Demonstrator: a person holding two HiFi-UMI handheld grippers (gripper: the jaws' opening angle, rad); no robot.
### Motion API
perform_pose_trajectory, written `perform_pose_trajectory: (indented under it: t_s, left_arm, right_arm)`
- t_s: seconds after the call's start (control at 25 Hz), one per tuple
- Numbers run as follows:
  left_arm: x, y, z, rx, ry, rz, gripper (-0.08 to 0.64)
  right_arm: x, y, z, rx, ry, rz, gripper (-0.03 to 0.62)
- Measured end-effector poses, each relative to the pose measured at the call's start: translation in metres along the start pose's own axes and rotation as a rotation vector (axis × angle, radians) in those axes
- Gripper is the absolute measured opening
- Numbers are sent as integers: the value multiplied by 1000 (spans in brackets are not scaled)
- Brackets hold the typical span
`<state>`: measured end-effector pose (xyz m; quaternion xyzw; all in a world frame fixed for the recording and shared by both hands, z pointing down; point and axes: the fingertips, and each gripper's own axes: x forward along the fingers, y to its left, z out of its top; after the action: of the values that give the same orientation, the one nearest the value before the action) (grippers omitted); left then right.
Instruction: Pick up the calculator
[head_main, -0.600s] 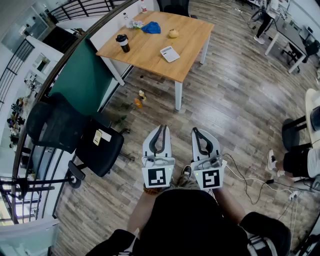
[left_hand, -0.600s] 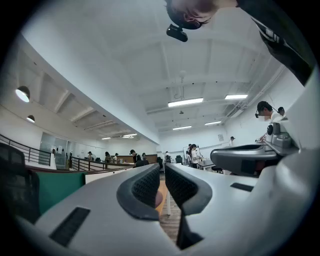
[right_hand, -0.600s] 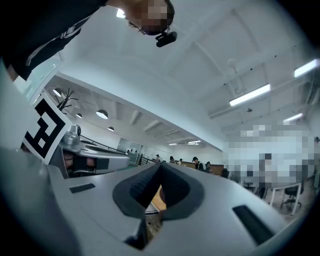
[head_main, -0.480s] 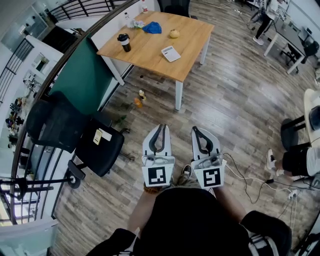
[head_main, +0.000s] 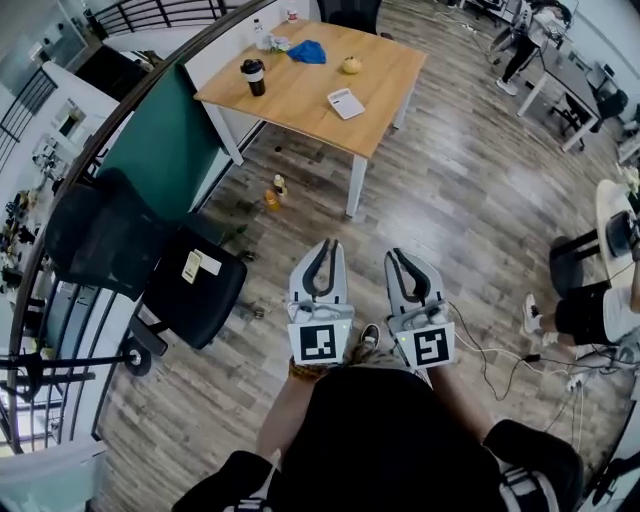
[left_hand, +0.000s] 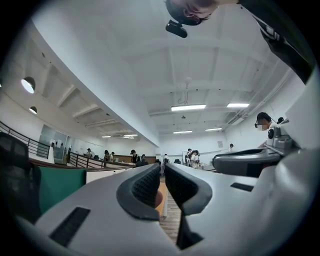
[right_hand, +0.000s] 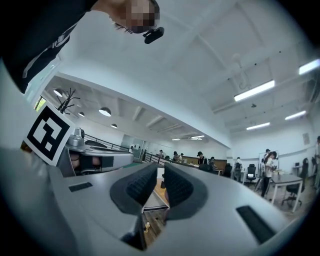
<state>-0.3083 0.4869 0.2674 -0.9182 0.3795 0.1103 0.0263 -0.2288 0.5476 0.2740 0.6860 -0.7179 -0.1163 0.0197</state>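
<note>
Calculator (head_main: 346, 103), where is it?
— Flat on the tabletop (head_main: 290, 95), near its right edge, well apart from both grippers.
— Handling?
— Likely light, stiff, slick plastic; pinch across its narrow sides. Left gripper (head_main: 325, 246) and right gripper (head_main: 397, 256) jaws are clenched together, empty.

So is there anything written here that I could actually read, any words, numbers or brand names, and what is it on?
No text here can be read.
On the calculator, on the table: keys and display too small to read.
On the tag, on the black chair: print too small to read.
On the left cube and right cube: black-and-white square patterns, not words.
On the bottles, on the floor: labels too small to read.
</note>
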Motion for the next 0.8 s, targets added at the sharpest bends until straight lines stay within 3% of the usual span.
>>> perform_pose_trajectory:
  t_s: [0.56,0.8]
  left_arm:
    - [-18,27,-8,-54,20,-32,51]
    - [-8,41,-32,-37,65,-30,51]
  right_arm:
    - [6,28,7,-125,24,-45,371]
    - [26,36,-22,-108,79,20,468]
